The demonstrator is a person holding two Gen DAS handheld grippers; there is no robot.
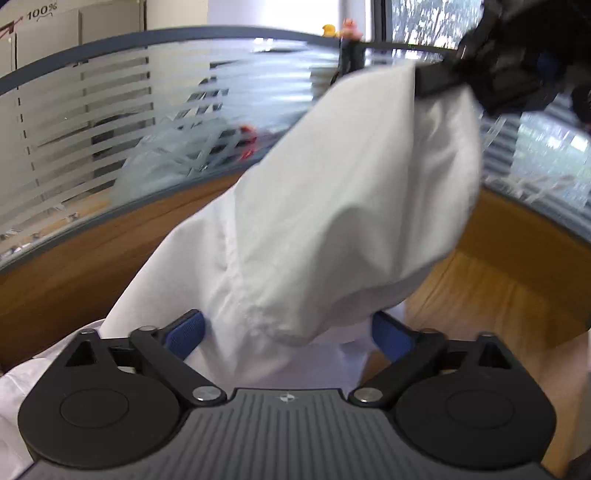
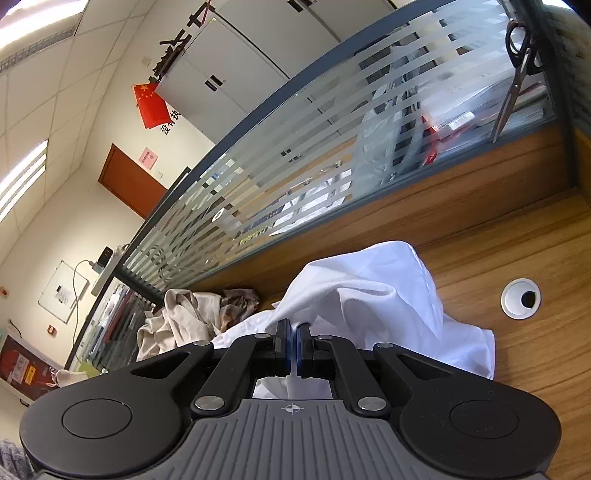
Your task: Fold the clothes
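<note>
Hanging from the right claw [image 1: 424, 79], a white garment [image 1: 332, 206] stretches in a slack band across the left wrist view, from the upper right down to the left claw [image 1: 288, 332]; the right claw shows there as a dark, blurred shape gripping the cloth's top corner; in its own view the right claw [image 2: 294, 345] has its blue pads pressed together on a fold of the same white garment [image 2: 373, 295], so it is pinching the cloth. The left claw is spread, its blue pads [image 1: 184, 332] standing apart on either side of the lower, seamed part of the garment; the cloth passes between them, and whether the left pad touches the fabric cannot be told, while the right pad sits partly behind a hanging fold. Much of the garment lies heaped on the wooden desk [image 2: 517, 240], bunched and creased, with one edge trailing toward the right; a round white cable grommet [image 2: 521, 298] sits in the desk just beside that heap, apart from it. A beige crumpled garment [image 2: 177, 321] lies further along the desk, near the white one, against the frosted striped glass partition [image 2: 295, 158] that borders the desk; scissors [image 2: 517, 70] hang at the partition's far end. On top of the partition two small toy figures [image 1: 340, 31] stand, blurred.
</note>
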